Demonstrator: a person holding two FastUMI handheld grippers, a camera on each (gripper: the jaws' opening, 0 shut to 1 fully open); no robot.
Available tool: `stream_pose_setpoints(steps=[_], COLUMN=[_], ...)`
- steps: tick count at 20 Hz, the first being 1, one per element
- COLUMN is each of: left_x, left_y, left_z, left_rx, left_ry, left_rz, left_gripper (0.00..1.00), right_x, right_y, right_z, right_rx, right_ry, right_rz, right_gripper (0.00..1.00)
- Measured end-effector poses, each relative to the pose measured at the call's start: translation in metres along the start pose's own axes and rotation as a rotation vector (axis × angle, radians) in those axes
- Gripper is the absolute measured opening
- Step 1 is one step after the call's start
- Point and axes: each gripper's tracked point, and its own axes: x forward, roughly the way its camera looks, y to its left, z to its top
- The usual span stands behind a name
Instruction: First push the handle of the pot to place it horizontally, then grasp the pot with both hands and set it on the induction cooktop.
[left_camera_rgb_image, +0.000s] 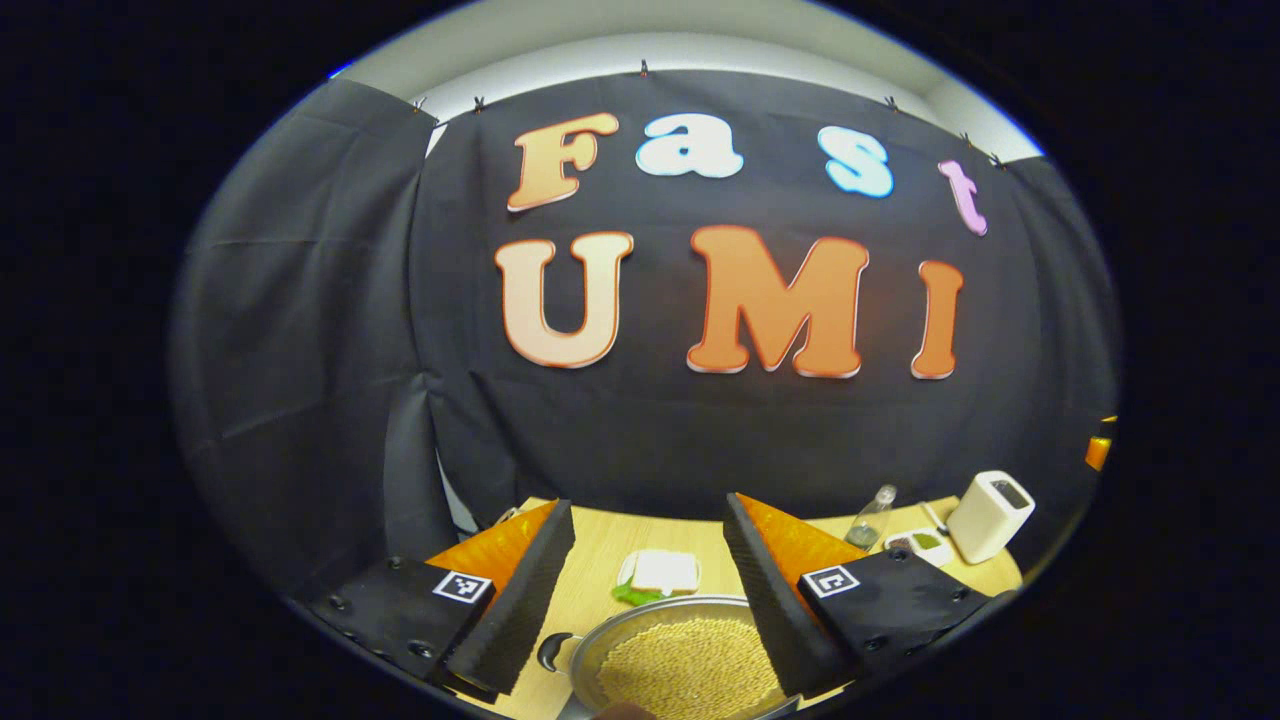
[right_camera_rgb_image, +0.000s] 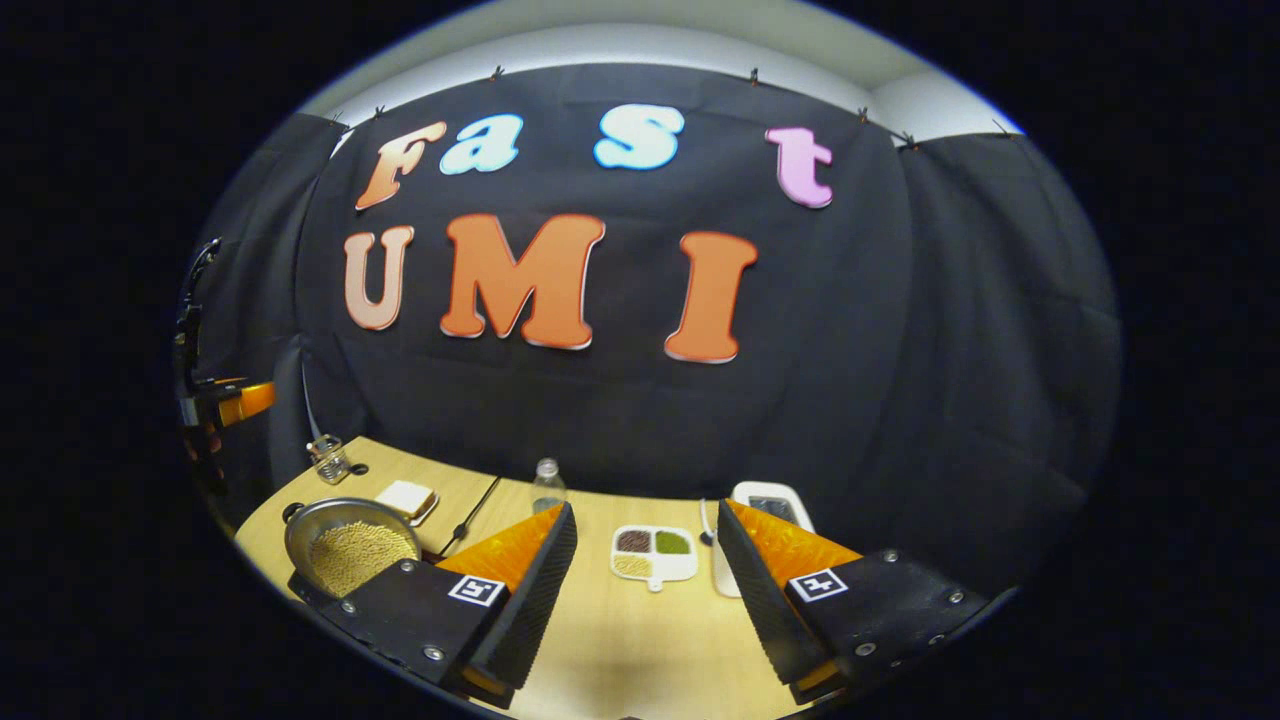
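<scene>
**Pot low between the left fingers, both grippers spread and empty**

In the left gripper view, the left gripper (left_camera_rgb_image: 640, 590) has its fingers spread wide with nothing between the pads. The pot (left_camera_rgb_image: 685, 660), a metal pan filled with yellowish grains, sits on the wooden worktop (left_camera_rgb_image: 600, 560) directly below and between those fingers, its right rim hidden behind the right finger. A small dark loop handle (left_camera_rgb_image: 552, 652) juts from the pot's left side, near the left finger; the pot's long axis cannot be told here. Beyond the pot lies a white plate of food (left_camera_rgb_image: 660, 575), then farther right a clear bottle (left_camera_rgb_image: 872, 518) and a white boxy appliance (left_camera_rgb_image: 990, 515).

In the right gripper view, the right gripper (right_camera_rgb_image: 645, 590) is likewise spread and holds nothing. The pot lies well to the left of its left finger, near the worktop's left edge. Beyond the fingers rests a white divided dish (right_camera_rgb_image: 655, 553) with dark, green and tan fillings.
</scene>
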Motion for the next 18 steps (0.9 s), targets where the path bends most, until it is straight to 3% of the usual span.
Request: stream_pose_setpoints(steps=[2,3,4,6,14,17,18], left_x=[-0.013,-0.019,-0.025,-0.039,-0.097,-0.116,-0.122], left_y=[-0.02,-0.028,-0.036,-0.052,-0.086,-0.083,-0.08], left_z=[0.036,0.05,0.066,0.101,0.222,0.249,0.261], left_rx=[-0.032,-0.042,-0.052,-0.072,-0.12,-0.139,-0.14], left_ry=[-0.058,-0.085,-0.115,-0.174,-0.354,-0.398,-0.421], left_rz=[-0.034,-0.049,-0.063,-0.097,-0.205,-0.214,-0.21], left_gripper=[0.96,0.95,0.92,0.92,0.96,0.93,0.96], right_x=[-0.011,-0.023,-0.035,-0.054,-0.11,-0.128,-0.133], right_y=[-0.025,-0.04,-0.051,-0.061,-0.08,-0.081,-0.082], right_z=[0.027,0.041,0.054,0.08,0.184,0.213,0.222], right_rx=[-0.017,-0.024,-0.034,-0.046,-0.03,-0.027,-0.028], right_ry=[-0.058,-0.08,-0.107,-0.159,-0.334,-0.377,-0.389], right_rz=[-0.036,-0.049,-0.054,-0.052,-0.016,-0.001,0.0], right_gripper=[0.88,0.93,0.89,0.89,0.96,0.97,0.97])
